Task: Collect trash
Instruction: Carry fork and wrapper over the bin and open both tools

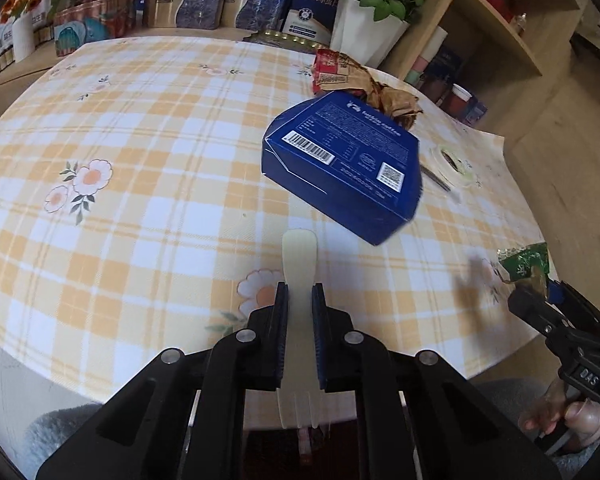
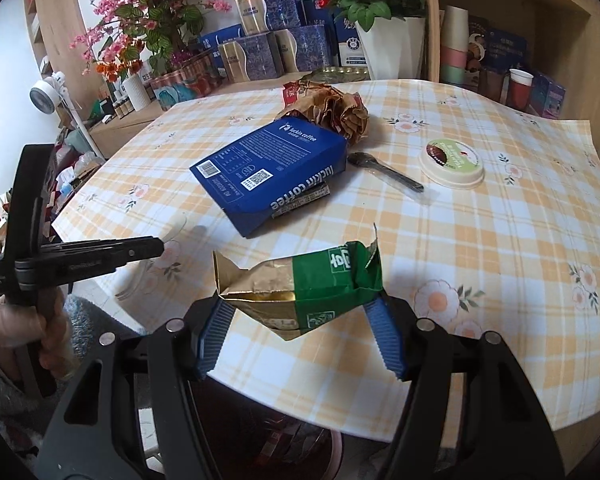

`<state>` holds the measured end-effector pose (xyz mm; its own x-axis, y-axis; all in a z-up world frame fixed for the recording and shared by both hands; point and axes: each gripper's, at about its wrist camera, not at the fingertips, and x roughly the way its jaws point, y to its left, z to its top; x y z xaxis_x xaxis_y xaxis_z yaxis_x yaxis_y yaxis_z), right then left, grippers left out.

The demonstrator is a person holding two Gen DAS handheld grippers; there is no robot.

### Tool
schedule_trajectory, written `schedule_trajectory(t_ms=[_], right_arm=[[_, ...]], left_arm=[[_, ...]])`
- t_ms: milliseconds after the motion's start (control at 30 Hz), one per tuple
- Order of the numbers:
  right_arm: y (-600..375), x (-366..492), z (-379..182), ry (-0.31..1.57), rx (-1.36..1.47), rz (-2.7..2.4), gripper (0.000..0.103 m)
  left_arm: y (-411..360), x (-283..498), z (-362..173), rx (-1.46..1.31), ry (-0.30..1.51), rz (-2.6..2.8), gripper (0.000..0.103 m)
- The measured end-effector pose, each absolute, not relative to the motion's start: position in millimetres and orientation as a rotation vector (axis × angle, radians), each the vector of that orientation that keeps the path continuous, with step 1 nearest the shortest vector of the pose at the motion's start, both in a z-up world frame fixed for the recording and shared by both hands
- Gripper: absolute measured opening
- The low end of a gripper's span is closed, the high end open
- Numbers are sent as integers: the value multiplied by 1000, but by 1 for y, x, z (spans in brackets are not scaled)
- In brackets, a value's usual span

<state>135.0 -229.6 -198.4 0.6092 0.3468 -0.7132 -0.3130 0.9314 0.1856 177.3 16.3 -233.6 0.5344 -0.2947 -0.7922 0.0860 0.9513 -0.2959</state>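
The left tool [image 1: 300, 300] is clamped on a pale plastic fork [image 1: 300, 264], tines toward the wrist. The right tool [image 2: 300, 320] pinches a crumpled green-and-gold foil packet [image 2: 300, 292] at the worktop's [image 2: 480, 240] near edge, probably over a bin below. The blue cardboard coffee box [image 2: 268, 168] lies mid-worktop, uncollected.
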Motion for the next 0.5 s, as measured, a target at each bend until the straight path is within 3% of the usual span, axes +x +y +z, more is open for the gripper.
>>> schedule_trajectory(t_ms=[500], right_arm=[[-244, 53, -177, 812, 90, 343, 64]], left_arm=[[-34, 88, -228, -135, 1073, -611, 12]])
